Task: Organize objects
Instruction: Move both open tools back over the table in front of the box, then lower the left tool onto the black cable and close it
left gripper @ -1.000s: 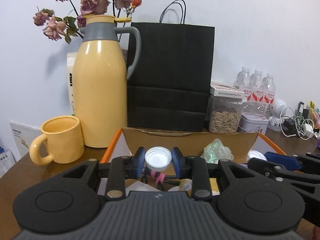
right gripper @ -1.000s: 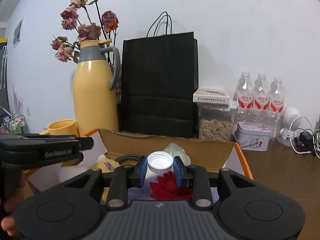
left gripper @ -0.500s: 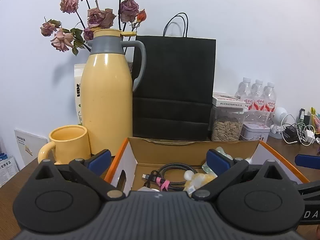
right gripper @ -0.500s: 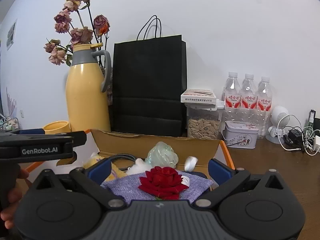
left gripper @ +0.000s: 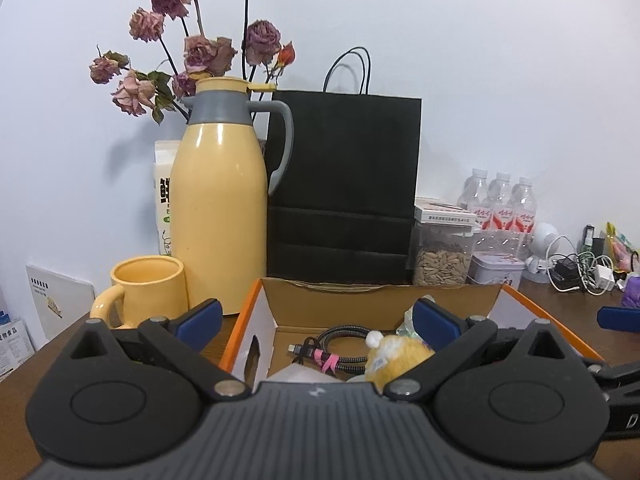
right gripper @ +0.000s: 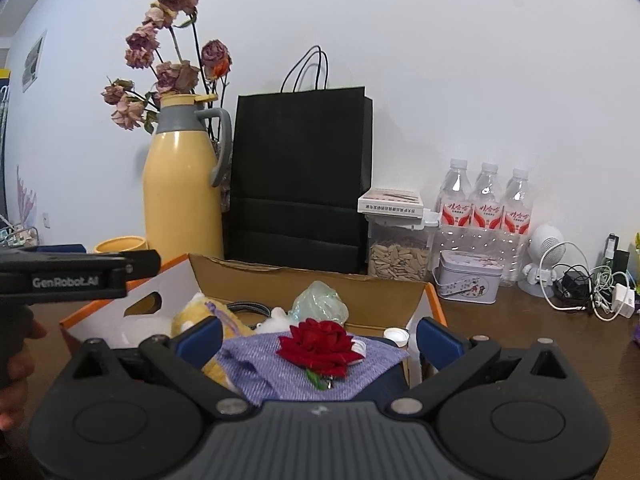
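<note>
An open cardboard box (left gripper: 380, 304) with an orange rim stands right in front of both grippers. The left wrist view shows inside it a coiled black cable (left gripper: 340, 344), a yellow plush toy (left gripper: 396, 354) and a crinkled green bag (left gripper: 406, 316). My left gripper (left gripper: 318, 320) is open and empty above the box's near left part. In the right wrist view a red rose (right gripper: 320, 344) lies on a purple cloth (right gripper: 256, 364), and a white bottle cap (right gripper: 396, 336) rests beside it. My right gripper (right gripper: 319, 337) is open and empty over the cloth. The left gripper (right gripper: 80, 276) shows at the left.
Behind the box (right gripper: 304, 276) stand a yellow thermos jug (left gripper: 220, 216), a yellow mug (left gripper: 148, 288), dried roses (left gripper: 200, 52) and a black paper bag (left gripper: 344, 184). To the right are a seed jar (right gripper: 400, 256), a tin (right gripper: 468, 280), water bottles (right gripper: 488, 208) and tangled chargers (right gripper: 592, 288).
Each gripper was shut on a white bottle cap over the box a second ago. Both opened wide, let the caps go and drew back a little from the box.
</note>
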Available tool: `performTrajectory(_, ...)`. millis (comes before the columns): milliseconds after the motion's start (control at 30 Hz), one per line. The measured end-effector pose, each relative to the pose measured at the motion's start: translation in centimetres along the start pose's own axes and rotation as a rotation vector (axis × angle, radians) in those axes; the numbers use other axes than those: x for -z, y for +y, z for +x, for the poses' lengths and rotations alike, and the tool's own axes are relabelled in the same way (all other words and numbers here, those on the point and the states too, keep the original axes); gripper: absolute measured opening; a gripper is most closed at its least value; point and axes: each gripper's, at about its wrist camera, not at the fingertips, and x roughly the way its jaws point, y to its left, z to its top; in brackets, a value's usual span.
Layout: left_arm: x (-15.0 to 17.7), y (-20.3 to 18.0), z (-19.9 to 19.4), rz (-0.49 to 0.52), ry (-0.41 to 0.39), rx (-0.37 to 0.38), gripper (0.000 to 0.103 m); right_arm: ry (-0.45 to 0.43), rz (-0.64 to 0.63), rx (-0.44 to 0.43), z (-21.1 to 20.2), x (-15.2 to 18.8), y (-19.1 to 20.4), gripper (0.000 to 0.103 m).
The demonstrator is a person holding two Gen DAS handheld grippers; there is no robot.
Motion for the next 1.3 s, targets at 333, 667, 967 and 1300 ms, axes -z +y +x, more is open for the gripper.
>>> performTrajectory(333,2.1,0.5,-3.1,0.073,0.024,0.021,0.103,0.006,-0.033,-0.008,-3.4,2.8,0.5,0.103)
performTrajectory(667,4.2,2.5,-4.6,0.082,0.101,-0.014,0.103,0.059,-0.052,-0.037,-4.0,4.2,1.5,0.103)
performTrajectory(967,5.5,4.1,-5.6,0.085,0.155,-0.031,0.103,0.091,-0.065,-0.091,-4.7,5.2,3.2,0.103)
performTrajectory(1300,5.8,7.2,-6.4,-0.001,0.186,-0.074,0.103,0.157,-0.051,-0.155,-3.8,5.6,6.0,0.087)
